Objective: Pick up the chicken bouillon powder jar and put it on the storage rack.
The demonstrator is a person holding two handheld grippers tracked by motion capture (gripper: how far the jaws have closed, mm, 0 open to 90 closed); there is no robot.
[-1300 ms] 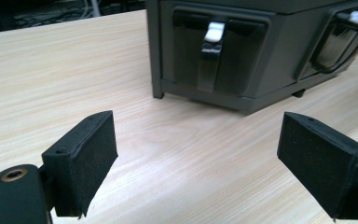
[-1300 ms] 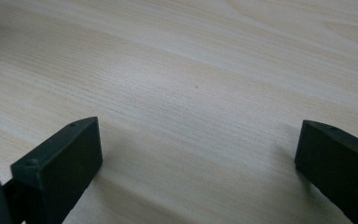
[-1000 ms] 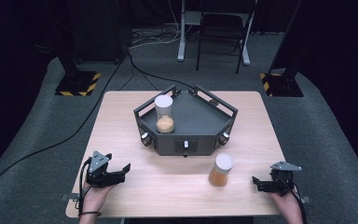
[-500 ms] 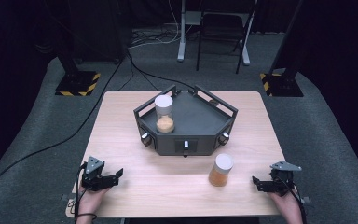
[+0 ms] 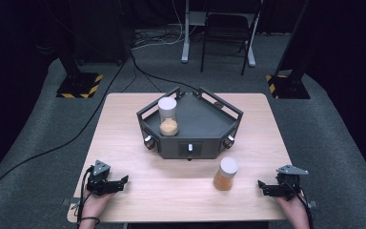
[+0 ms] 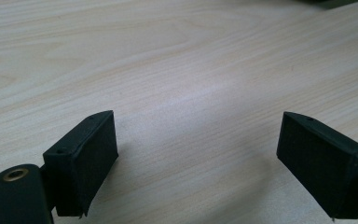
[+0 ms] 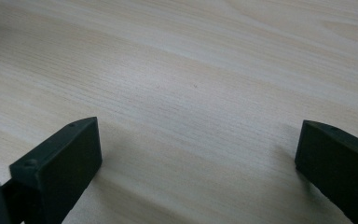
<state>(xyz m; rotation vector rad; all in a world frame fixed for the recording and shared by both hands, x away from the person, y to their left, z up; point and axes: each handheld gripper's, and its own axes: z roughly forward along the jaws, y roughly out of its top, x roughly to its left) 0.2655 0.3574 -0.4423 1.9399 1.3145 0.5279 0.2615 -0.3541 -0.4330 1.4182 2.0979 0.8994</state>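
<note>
High view. A dark tray [image 5: 205,143] stands at the middle of the table [image 5: 124,124]. An upright jar [image 5: 167,117] with a white lid stands in the tray's left part, its lower part filled with orange-tan grains. A second jar [image 5: 226,173], likewise white-lidded and holding orange filling, stands upright on the bare wood near the tray, right of centre, well apart from both grippers. The left gripper [image 5: 122,181] lies low at the near left corner, jaws apart and holding nothing; the right gripper [image 5: 260,187] sits at the near right edge, jaws apart and empty, pointing toward the second jar. Compared with one second earlier, the left gripper has drawn nearer the table's near edge and sunk, its jaws having just opened a little with nothing between them; the right gripper and both jars are unchanged. Grey carpet surrounds the table; a chair, stand legs, cables and yellow-black striped bases occupy the dark far side.

Left gripper view. Two black jaws stand wide over pale wood grain, with nothing between them.

Right gripper view. Jaws stand wide over bare wood, gripping nothing.
</note>
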